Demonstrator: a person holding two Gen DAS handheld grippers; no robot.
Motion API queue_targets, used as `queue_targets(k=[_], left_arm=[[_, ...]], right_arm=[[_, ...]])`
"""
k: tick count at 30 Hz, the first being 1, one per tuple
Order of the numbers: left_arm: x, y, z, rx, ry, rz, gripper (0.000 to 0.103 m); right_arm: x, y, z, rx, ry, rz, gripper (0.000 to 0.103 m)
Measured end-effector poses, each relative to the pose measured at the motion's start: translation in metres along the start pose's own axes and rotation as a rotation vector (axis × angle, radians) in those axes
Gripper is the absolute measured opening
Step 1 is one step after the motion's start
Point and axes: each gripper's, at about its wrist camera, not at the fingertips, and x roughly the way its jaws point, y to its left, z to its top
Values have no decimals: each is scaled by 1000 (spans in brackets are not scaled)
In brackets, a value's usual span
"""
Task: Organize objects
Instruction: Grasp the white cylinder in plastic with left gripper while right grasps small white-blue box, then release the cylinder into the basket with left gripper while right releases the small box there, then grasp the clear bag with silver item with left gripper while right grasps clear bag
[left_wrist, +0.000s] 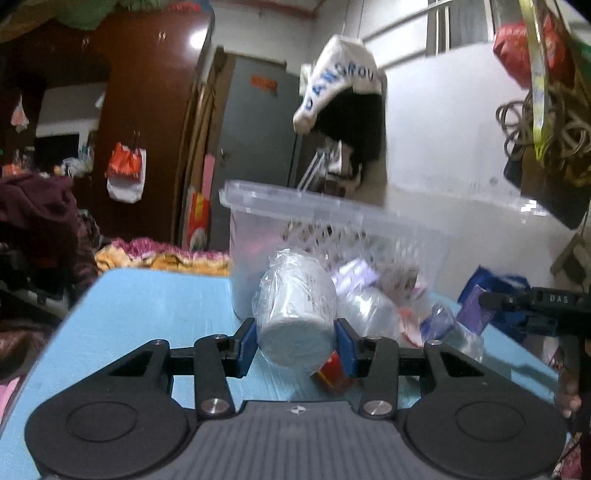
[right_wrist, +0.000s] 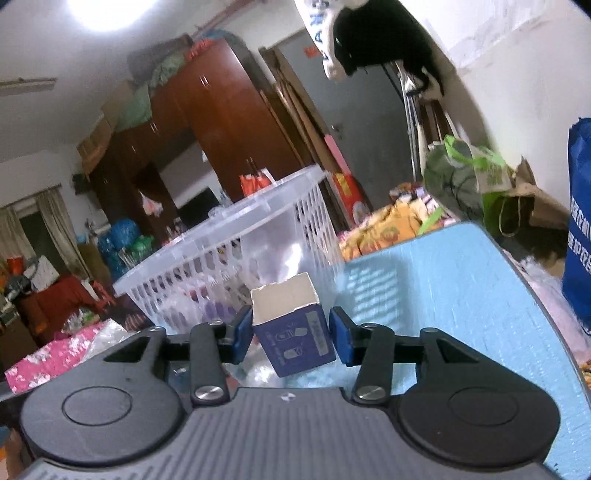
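Observation:
My left gripper (left_wrist: 295, 341) is shut on a white cup wrapped in clear plastic (left_wrist: 295, 314) and holds it above the blue table (left_wrist: 147, 306), just in front of the clear plastic basket (left_wrist: 332, 214). My right gripper (right_wrist: 291, 336) is shut on a small blue open-topped carton (right_wrist: 295, 332) and holds it above the table (right_wrist: 443, 295), close to the basket (right_wrist: 221, 251). The right gripper's body shows at the right edge of the left wrist view (left_wrist: 546, 306).
A red box (left_wrist: 332, 373) and plastic-wrapped items (left_wrist: 373, 306) lie by the basket under the cup. A pink floral packet (right_wrist: 55, 354) lies left of the right gripper. A blue bag (right_wrist: 580, 229) stands past the table's right edge.

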Motion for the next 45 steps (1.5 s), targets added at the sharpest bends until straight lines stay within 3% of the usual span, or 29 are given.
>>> queue_targets(k=[5, 12, 17, 22, 24, 27, 30, 32, 34, 36, 37, 40, 45], left_arm=[[3, -9, 0, 36, -22, -4, 49], [-3, -2, -2, 4, -42, -21, 49], [-14, 3, 2, -28, -99, -104, 49], [-12, 2, 52, -65, -160, -167, 49], [-4, -5, 79, -44, -175, -178, 49], [26, -19, 111, -10, -112, -151, 50], [63, -22, 119, -11, -30, -134, 51], [82, -17, 117, -26, 35, -136, 58], [85, -12, 112, -44, 47, -133, 74], [66, -8, 103, -46, 19, -126, 75], [54, -5, 99, -36, -3, -132, 82], [12, -3, 76, 0, -51, -100, 95], [-11, 8, 25, 47, 76, 77, 95]], right_arm=[[-12, -4, -1, 11, -77, 63, 48], [-24, -2, -2, -11, -161, 123, 48], [-33, 21, 1, -122, -211, 108, 47], [-21, 75, 46, -247, -221, 103, 47], [3, 101, 68, -330, -186, 52, 47], [49, 124, 91, -398, -111, 3, 48], [87, 132, 93, -444, -38, -52, 62], [96, 130, 90, -433, -29, -72, 85], [90, 125, 86, -413, -29, -53, 89], [63, 120, 79, -384, -69, -36, 98], [47, 114, 73, -369, -100, -28, 103], [8, 91, 47, -325, -117, -27, 103], [9, 40, 10, -224, 77, -111, 103]])
